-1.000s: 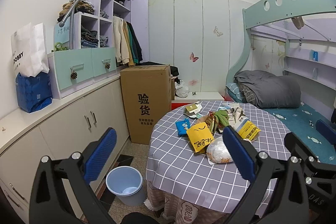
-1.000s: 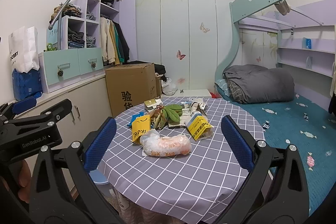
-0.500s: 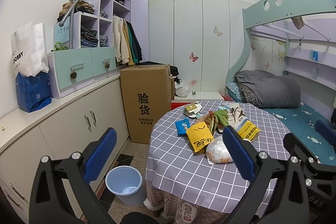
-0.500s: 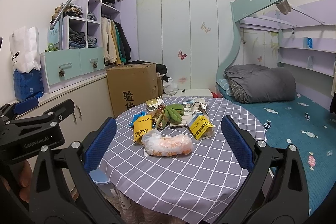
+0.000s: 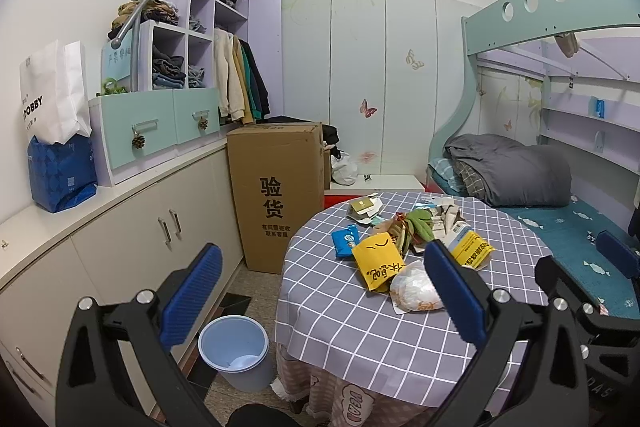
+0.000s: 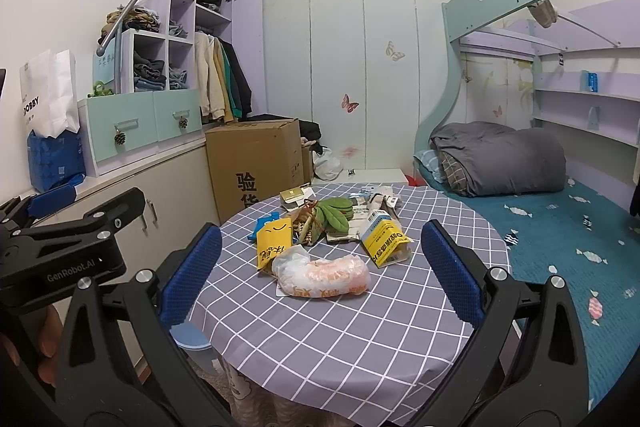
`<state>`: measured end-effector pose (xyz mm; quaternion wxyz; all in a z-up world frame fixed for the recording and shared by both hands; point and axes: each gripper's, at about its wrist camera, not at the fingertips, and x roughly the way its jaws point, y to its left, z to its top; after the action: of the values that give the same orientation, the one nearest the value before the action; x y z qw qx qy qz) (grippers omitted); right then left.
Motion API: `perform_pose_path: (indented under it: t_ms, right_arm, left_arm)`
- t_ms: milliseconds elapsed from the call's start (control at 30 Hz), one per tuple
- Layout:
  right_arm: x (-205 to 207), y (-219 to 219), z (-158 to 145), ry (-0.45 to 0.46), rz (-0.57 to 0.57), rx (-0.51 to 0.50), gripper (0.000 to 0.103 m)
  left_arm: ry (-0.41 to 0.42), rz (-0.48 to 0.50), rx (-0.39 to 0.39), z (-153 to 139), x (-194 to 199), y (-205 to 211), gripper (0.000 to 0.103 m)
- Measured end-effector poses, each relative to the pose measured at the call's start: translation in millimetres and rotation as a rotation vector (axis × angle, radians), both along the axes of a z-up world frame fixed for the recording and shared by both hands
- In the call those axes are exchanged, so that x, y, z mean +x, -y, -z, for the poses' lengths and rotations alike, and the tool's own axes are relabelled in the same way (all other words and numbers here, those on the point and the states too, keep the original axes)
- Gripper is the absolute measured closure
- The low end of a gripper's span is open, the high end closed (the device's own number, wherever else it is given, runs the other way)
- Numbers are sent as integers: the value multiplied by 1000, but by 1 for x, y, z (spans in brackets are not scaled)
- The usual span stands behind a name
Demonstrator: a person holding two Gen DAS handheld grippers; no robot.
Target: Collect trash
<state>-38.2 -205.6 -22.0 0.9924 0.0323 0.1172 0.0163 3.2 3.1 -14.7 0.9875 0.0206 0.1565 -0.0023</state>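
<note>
Both our grippers, left gripper [image 5: 320, 291] and right gripper [image 6: 316, 275], hang spread and empty; we should approach the crumpled clear plastic bag [image 6: 320, 277] squarely, then carry it to the pale blue plastic bin [image 5: 234, 349].

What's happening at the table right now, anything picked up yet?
Nothing yet. A person holds both tools open and empty short of the round table. The left tool and right tool face a pile of wrappers; nearest is a clear plastic bag, beside a yellow packet. A blue bin stands on the floor, left of the table.
</note>
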Motion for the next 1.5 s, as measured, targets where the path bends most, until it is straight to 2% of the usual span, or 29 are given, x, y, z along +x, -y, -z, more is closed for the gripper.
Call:
perform_pose_path:
  t_ms: [1100, 1500]
  right_arm:
    - [1, -2, 0, -11, -4, 7, 5]
    - [4, 4, 7, -44, -29, 44, 5]
  left_arm:
    - [-9, 2, -3, 3, 4, 7, 4]
    - [-34, -2, -2, 8, 8, 2, 4]
